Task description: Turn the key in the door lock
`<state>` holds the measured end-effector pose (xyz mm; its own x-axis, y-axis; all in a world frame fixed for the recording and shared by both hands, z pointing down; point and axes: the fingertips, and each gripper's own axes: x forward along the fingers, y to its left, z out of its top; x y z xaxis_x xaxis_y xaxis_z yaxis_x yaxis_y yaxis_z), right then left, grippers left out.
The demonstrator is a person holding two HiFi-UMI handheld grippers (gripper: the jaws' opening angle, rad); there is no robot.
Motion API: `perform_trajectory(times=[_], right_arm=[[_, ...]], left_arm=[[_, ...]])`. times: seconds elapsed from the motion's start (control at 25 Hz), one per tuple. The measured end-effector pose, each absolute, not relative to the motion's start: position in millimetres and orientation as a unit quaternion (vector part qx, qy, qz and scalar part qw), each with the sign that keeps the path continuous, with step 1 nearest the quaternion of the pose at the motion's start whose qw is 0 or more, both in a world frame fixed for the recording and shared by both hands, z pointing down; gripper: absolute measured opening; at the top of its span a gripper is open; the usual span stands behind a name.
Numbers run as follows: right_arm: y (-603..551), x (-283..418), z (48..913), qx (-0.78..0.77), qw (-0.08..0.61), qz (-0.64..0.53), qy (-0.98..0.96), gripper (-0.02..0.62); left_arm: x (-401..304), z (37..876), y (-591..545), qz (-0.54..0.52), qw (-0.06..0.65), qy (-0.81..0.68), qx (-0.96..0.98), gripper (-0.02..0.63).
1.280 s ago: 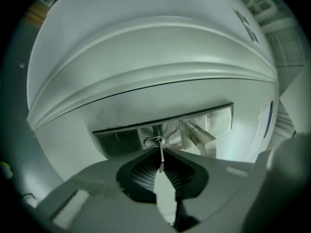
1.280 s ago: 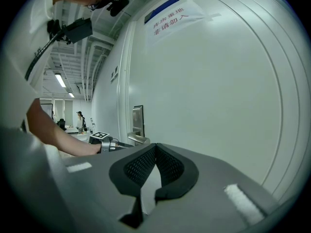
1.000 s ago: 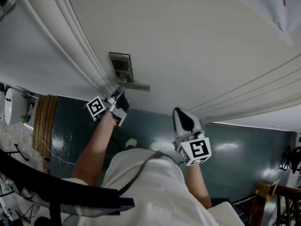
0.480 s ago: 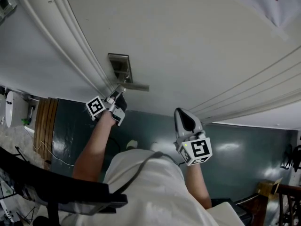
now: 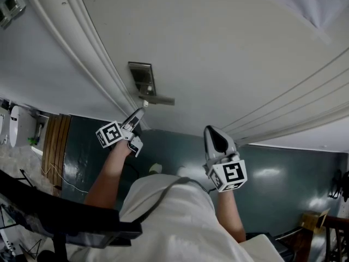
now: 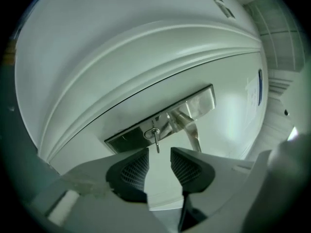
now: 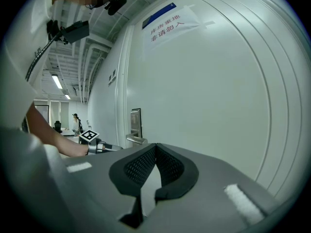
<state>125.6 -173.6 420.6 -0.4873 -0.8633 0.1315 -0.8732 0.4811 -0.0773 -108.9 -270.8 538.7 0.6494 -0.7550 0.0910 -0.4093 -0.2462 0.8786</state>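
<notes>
A small metal key (image 6: 155, 140) sticks out of the lock in the steel plate (image 6: 127, 136) on a white door, just beside the lever handle (image 6: 193, 134). My left gripper (image 6: 159, 163) stands open a short way back from the key. Its jaws have just been opening, and nothing is between them. In the head view the left gripper (image 5: 138, 115) sits just below the key (image 5: 145, 103) and the plate (image 5: 141, 76). My right gripper (image 5: 211, 131) hangs apart to the right, well off the door. It is shut and empty (image 7: 155, 152).
The white door (image 5: 229, 53) has raised mouldings and a paper notice (image 7: 167, 22) taped high up. Its frame edge (image 5: 82, 64) runs left of the lock. A wooden piece (image 5: 52, 141) stands at the left over a dark glossy floor (image 5: 283, 173). A person (image 7: 77, 122) is far down the hall.
The left gripper let go of the key, opened its jaws, rolled, and drew back down-left from the lock. The right gripper stayed put.
</notes>
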Motion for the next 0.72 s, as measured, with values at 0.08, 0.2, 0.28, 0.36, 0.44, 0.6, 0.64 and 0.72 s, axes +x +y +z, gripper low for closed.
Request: perform_trajectory(times=[0.08, 0.2, 0.28, 0.36, 0.44, 0.6, 0.64, 0.72], right_arm=[[-171.6, 126.2, 419.0, 0.506, 0.034, 0.065, -0.859, 0.008], [-168.8, 127.2, 417.0, 0.507, 0.030, 0.062, -0.859, 0.008], [-166.2, 128.1, 414.4, 0.508, 0.028, 0.061, -0.859, 0.008], [-163.3, 128.3, 410.7, 0.508, 0.025, 0.059, -0.859, 0.008], [-160.3, 127.6, 406.9, 0.508, 0.023, 0.056, -0.859, 0.008], [-153.5, 127.7, 396.7, 0.510, 0.015, 0.049, -0.858, 0.008], [-151.7, 128.0, 393.9, 0.511, 0.013, 0.046, -0.858, 0.008], [-148.6, 128.9, 389.8, 0.514, 0.009, 0.044, -0.857, 0.008]], left_arm=[[-107.3, 531.1, -261.2, -0.147, 0.452, -0.390, 0.788, 0.107], [-100.5, 519.1, -247.9, -0.084, 0.392, -0.402, 0.823, 0.053], [-93.2, 505.6, -240.5, -0.061, 0.357, -0.401, 0.841, 0.037], [-84.0, 488.2, -234.7, -0.058, 0.332, -0.395, 0.854, 0.034], [-74.8, 472.7, -229.9, -0.056, 0.308, -0.393, 0.865, 0.032], [-53.7, 447.1, -219.2, -0.045, 0.264, -0.380, 0.885, 0.026], [-47.9, 441.2, -216.2, -0.043, 0.256, -0.373, 0.891, 0.023], [-37.1, 430.2, -210.2, -0.039, 0.242, -0.360, 0.900, 0.021]])
